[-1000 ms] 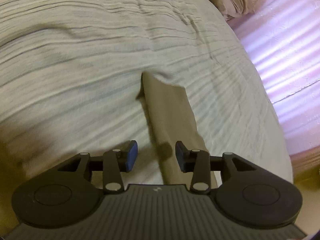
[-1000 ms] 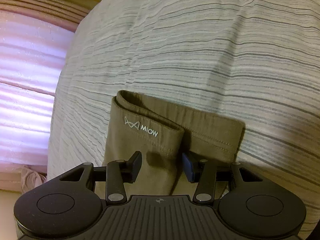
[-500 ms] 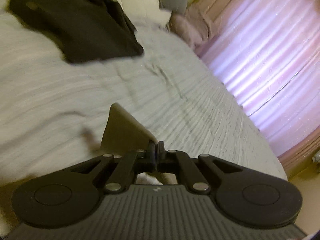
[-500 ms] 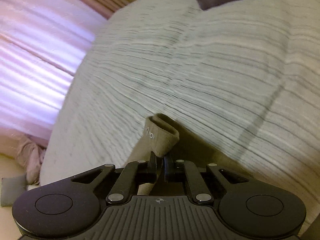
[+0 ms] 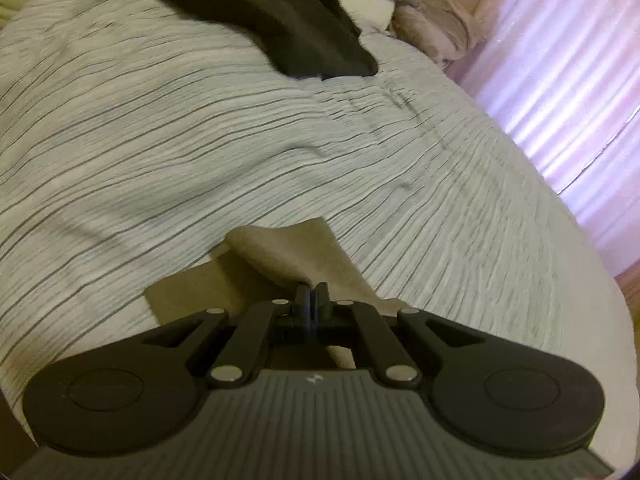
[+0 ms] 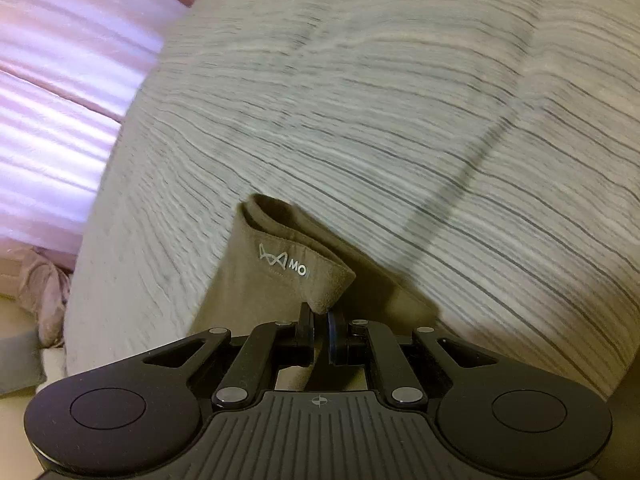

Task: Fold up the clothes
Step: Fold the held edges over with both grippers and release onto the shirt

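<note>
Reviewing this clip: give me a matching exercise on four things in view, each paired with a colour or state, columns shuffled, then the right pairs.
Things:
1. left claw
2. olive-brown garment
3. dark garment
4. bedspread

States:
A. light with thin dark stripes
B. lying at the far end of the bed
C. carries a white printed logo near its hem
D. shut on a fabric edge

Pairs: 1-D, 2-C, 3-B, 4-A

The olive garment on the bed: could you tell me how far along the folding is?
Done: both grippers have clamped the olive garment, the left gripper at a plain end, the right gripper by the logo hem. In hand: that end lifted off the striped bedspread. Left: completing the fold, and the black garment.
</note>
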A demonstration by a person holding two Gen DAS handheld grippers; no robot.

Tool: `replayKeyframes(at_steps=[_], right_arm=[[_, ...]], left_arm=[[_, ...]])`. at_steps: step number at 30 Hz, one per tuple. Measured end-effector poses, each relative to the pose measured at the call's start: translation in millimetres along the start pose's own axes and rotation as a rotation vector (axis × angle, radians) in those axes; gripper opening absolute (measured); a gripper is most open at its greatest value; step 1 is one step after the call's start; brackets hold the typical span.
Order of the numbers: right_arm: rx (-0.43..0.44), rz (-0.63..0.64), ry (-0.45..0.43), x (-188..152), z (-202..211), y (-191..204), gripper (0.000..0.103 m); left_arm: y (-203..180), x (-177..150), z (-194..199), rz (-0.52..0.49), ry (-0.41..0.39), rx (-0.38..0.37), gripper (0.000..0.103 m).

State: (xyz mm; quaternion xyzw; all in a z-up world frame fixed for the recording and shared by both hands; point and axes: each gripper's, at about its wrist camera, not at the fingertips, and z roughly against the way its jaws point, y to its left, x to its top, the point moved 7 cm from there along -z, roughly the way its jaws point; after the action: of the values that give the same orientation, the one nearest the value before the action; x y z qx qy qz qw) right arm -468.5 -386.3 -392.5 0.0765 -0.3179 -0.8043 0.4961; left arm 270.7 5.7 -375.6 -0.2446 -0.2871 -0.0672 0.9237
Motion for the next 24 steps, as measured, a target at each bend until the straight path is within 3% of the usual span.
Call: replayKeyframes(at_steps=[16,24], right_arm=[[0.028,-0.058,0.002,5.7,8.7,-16.2,0.006],[-0.081,-0.012,0.045,0.2,-17.1,-23.1,0.006]], left_arm=[[13.1,-8.9,20.6,0.024,-0.033,0.020,0.000],[26.3,-29.4,8.2,0.031,0.000,0.064,0.000]])
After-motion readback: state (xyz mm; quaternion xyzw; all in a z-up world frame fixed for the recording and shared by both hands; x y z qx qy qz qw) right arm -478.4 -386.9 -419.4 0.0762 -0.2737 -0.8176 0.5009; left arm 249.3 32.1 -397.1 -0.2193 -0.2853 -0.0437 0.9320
